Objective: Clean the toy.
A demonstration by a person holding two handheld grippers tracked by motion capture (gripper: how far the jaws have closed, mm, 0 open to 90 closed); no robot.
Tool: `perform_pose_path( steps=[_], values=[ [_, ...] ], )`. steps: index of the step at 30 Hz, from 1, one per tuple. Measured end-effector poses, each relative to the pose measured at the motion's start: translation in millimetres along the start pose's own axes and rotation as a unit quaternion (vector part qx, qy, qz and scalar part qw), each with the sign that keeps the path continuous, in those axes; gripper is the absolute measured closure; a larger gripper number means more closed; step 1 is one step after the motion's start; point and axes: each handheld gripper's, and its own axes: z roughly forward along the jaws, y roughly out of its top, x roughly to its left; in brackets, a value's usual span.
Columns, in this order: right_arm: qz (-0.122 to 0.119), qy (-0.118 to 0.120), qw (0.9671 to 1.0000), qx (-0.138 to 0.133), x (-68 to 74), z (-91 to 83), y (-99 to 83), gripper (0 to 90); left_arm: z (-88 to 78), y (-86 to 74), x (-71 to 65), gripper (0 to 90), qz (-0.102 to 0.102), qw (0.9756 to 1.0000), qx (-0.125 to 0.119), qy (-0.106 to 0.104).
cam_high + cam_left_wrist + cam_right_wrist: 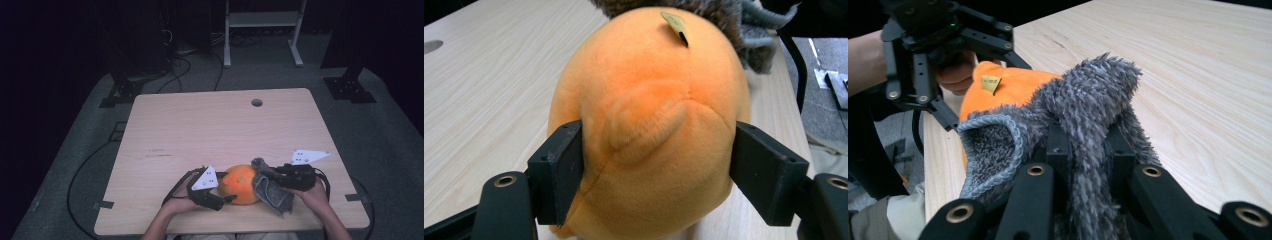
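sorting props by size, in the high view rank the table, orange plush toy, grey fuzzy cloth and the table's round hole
1. table
2. orange plush toy
3. grey fuzzy cloth, partly bunched in the right gripper, so unsure against the plush
4. round hole

Black claw (1088,150), brass-ringed screws, grey three-cornered plate (308,156).

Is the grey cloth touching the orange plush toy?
Touching. The right gripper view shows the cloth draped over the toy with no gap; the high view agrees.
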Motion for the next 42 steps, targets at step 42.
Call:
perform_pose_path(
  steps=[42],
  values=[
    [-0.057,0.029,0.9979,-0.001,28.7,22.5,27.9,76.7,0.0,-2.5,-9.9,22.4,0.058,0.9979,0.026,0.005]
  ],
)
